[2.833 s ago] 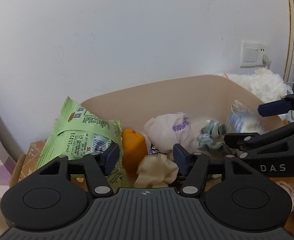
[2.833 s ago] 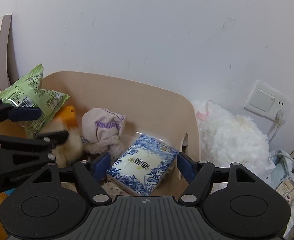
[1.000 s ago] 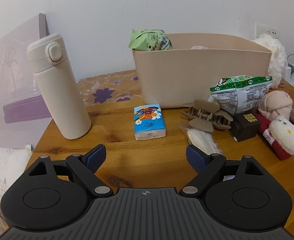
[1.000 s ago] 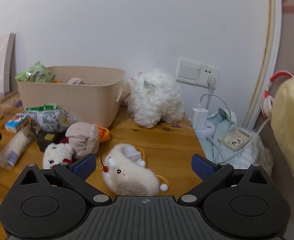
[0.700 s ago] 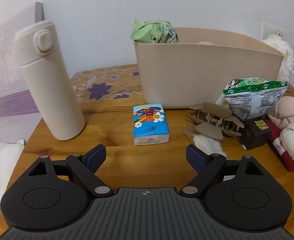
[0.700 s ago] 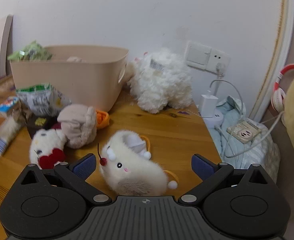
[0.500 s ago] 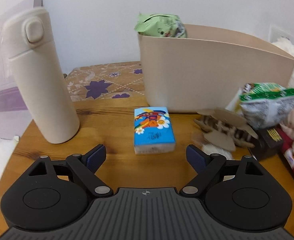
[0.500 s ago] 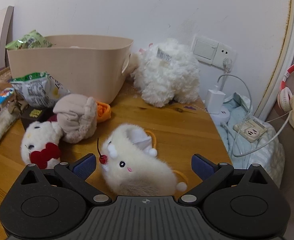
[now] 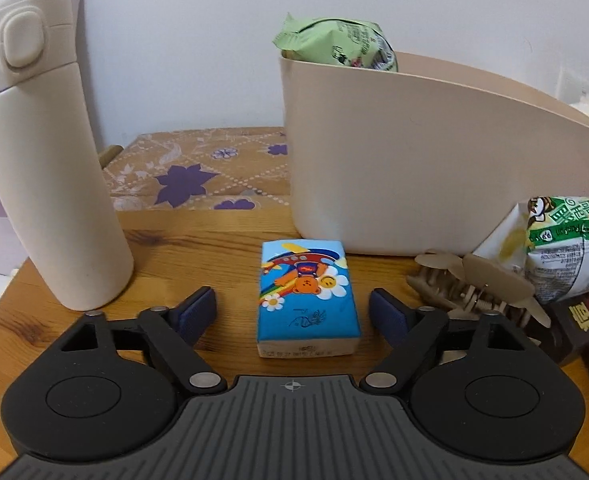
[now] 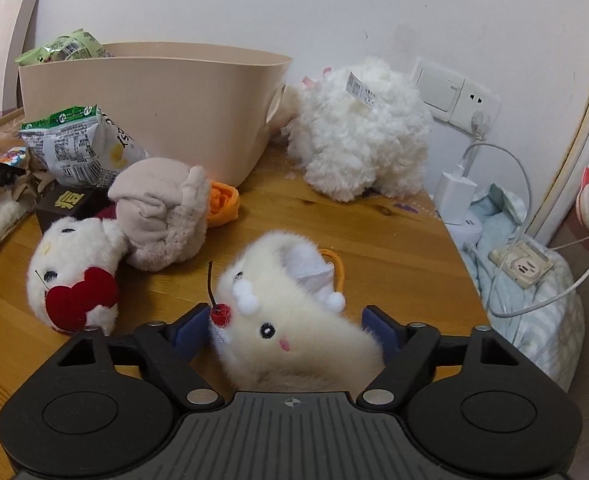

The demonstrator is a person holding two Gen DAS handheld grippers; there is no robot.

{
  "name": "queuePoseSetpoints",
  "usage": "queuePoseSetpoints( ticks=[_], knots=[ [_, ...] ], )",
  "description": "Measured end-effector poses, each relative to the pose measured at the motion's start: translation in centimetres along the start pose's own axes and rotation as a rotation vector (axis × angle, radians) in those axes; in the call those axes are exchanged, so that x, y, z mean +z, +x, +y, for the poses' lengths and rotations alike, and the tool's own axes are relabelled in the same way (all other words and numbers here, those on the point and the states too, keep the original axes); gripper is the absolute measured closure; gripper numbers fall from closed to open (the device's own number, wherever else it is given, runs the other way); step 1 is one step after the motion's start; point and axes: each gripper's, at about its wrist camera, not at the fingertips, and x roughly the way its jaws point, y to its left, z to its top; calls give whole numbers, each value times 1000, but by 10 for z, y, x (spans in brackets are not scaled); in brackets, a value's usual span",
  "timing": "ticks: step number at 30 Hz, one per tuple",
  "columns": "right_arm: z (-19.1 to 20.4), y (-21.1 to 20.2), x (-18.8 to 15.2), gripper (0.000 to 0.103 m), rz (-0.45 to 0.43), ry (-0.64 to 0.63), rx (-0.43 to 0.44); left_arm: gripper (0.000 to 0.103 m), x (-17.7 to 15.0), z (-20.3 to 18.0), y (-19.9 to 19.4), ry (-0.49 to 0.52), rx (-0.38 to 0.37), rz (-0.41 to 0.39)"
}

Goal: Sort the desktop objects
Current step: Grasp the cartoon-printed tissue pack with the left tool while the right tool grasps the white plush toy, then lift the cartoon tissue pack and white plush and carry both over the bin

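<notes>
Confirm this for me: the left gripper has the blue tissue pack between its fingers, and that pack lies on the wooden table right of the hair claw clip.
Not quite. The left gripper does have the blue tissue pack between its fingers, jaws just closing but not touching, on the wooden table. But the left wrist view shows the pack left of the hair claw clip, not right.

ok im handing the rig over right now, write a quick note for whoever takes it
Left gripper: jaws have just been closing around the blue tissue pack on the table; pads not touching it yet.
Right gripper: jaws have just been closing around the cream plush toy; the fur reaches both pads, a firm grip is not clear.
Done: a green snack bag sits in the beige bin.
Left: the tissue pack, the plush toy, hair clip, white-and-green snack bag, bow plush and rolled socks.
</notes>
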Motion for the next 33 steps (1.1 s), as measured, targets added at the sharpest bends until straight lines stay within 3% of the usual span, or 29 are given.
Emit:
queuePoseSetpoints(
  ticks=[6, 14, 22, 33],
  knots=[
    [-3, -3, -2, 46, 14, 45, 41, 54, -2, -7, -6, 28, -30, -19],
    [-8, -14, -5, 74, 5, 93, 58, 56, -9, -7, -16, 16, -30, -15],
    [-5, -25, -8, 83, -1, 113, 77, 56, -19, -5, -33, -2, -47, 1],
    [-3, -60, 3, 84, -69, 116, 86, 57, -15, -8, -83, 58, -25, -48]
  ],
)
